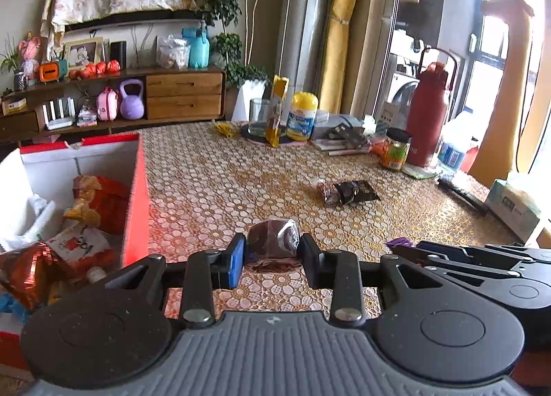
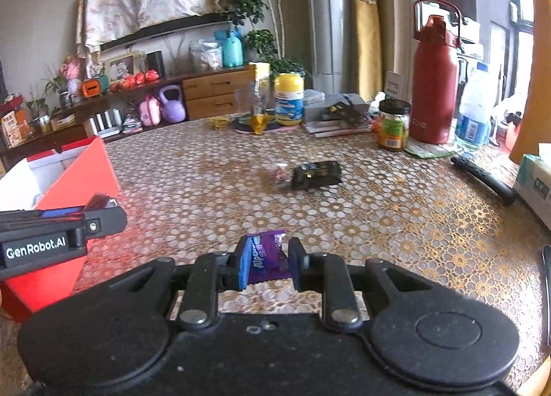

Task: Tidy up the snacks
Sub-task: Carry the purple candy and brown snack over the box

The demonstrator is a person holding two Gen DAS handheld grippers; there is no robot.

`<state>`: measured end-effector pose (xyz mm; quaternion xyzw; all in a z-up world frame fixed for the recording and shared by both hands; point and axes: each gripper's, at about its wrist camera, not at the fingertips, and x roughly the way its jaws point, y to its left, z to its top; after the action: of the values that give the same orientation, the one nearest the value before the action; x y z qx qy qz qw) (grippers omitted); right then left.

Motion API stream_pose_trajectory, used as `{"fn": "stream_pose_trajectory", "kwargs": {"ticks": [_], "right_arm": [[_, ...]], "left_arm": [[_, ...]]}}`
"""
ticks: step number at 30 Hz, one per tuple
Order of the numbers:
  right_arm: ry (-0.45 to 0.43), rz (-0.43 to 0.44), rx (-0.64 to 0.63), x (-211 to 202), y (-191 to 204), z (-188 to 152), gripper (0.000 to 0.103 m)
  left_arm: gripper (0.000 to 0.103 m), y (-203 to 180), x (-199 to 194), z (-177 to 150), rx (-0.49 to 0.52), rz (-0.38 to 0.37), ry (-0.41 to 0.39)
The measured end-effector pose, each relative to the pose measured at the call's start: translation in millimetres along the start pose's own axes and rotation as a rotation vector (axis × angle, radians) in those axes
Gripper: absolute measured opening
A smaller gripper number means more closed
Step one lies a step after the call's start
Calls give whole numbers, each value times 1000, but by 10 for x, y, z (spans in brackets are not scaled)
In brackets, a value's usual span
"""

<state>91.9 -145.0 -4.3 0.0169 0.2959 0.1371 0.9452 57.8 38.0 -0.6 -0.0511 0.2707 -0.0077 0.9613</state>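
Gold-patterned tablecloth (image 1: pixel 213 175), wooden sideboard (image 1: pixel 184 94) behind, left gripper (image 1: pixel 272 253) clamping brown snack (image 1: pixel 273 235), right gripper (image 2: pixel 268 260) clamping purple candy (image 2: pixel 267 253)

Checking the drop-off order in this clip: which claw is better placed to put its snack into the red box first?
Left. The left claw, holding a brown wrapped snack, sits right beside the red box. The right claw, shut on a purple candy, is farther from it, with the left claw between.
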Motion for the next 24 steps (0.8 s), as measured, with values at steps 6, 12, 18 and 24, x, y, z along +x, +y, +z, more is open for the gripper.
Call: {"fn": "stream_pose_trajectory", "kwargs": {"ticks": [6,12,18,24], "right_arm": [[-27,45,-40,-170,247,30,21],[-60,111,-92,-313,553,105,21],[-77,191,-143,-370,935,167,21],[-80,286,-193,-349,1324,237,21]], "left_arm": [[34,159,-263,15,-20,22,-49],[34,448,-512,29,-64,68,-89],[34,820,-705,28,-109,141,-119],[34,1297,-767,-25,-192,224,-114]]}}
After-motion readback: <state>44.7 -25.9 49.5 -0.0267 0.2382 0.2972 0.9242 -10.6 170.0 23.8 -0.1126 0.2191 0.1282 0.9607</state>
